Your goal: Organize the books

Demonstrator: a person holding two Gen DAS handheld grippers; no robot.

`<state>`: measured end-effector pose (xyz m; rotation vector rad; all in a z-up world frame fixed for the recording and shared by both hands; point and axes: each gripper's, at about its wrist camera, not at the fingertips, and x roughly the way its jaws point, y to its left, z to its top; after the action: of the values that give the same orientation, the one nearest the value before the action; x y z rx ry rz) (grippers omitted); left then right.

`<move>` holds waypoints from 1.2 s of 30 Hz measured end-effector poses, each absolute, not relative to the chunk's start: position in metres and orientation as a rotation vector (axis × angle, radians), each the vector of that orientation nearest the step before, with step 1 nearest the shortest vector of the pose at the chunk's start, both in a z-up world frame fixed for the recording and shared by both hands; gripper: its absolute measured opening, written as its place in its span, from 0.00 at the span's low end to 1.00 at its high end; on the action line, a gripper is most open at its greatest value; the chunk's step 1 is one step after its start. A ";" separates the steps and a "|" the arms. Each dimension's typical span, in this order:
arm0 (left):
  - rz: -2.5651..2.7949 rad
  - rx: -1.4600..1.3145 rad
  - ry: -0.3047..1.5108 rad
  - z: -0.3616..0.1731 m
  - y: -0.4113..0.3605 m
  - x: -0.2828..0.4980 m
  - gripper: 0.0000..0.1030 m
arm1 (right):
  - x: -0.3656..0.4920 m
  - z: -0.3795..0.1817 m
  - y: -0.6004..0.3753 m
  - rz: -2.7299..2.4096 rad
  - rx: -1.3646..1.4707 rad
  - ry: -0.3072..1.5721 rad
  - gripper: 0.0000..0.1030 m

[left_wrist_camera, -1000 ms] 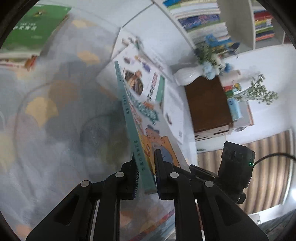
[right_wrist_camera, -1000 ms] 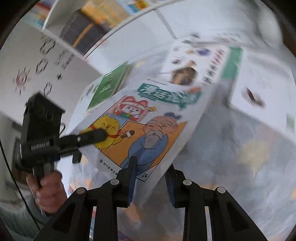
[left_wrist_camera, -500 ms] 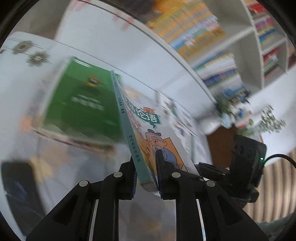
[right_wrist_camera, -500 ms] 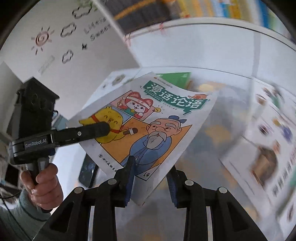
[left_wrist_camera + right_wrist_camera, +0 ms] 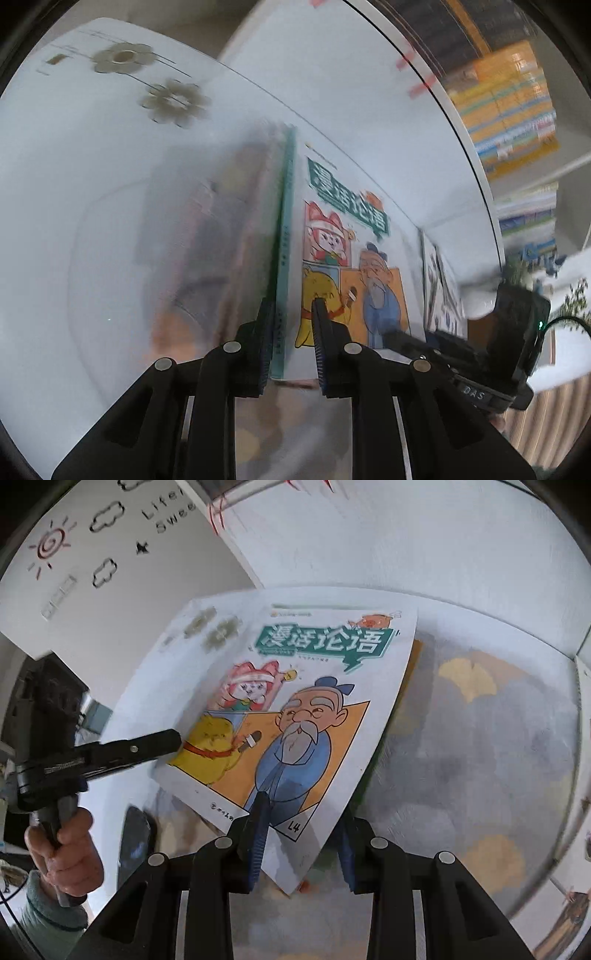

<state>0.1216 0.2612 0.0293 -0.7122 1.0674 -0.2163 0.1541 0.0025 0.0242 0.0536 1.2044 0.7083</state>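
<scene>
Left wrist view: my left gripper (image 5: 290, 345) clamps the comic book (image 5: 347, 258) at its spine, and my right gripper (image 5: 301, 834) pinches its lower corner, so it hangs above the tabletop (image 5: 498, 738). Placing it remains; more books (image 5: 441, 291) lie loose.

comic book (image 5: 314, 709) over the tablecloth (image 5: 480, 738), left gripper (image 5: 173, 738) at its left edge, right gripper (image 5: 301, 830) at its near corner

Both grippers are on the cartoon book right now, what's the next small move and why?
Probably lower the cartoon book flat onto whatever lies beneath it. The left gripper clamps the spine side, the right gripper straddles the bottom corner, and the book is held tilted.
</scene>
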 end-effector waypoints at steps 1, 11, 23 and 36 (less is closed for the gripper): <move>-0.199 -0.715 1.061 0.029 0.266 0.121 0.16 | 0.156 0.024 0.005 0.712 0.062 1.210 0.32; -0.088 -0.831 1.031 0.016 0.288 0.126 0.18 | 0.173 0.026 -0.066 0.528 0.239 1.216 0.32; -0.036 -0.652 1.084 0.031 0.260 0.126 0.19 | 0.162 0.010 -0.018 0.533 0.059 1.296 0.29; 0.015 -0.311 1.126 0.056 0.180 0.127 0.28 | 0.082 0.027 -0.225 0.237 0.387 1.174 0.50</move>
<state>0.1270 0.1800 0.0558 -0.3112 1.1262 0.0147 0.0819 -0.2247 0.0267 0.3873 1.1737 0.2375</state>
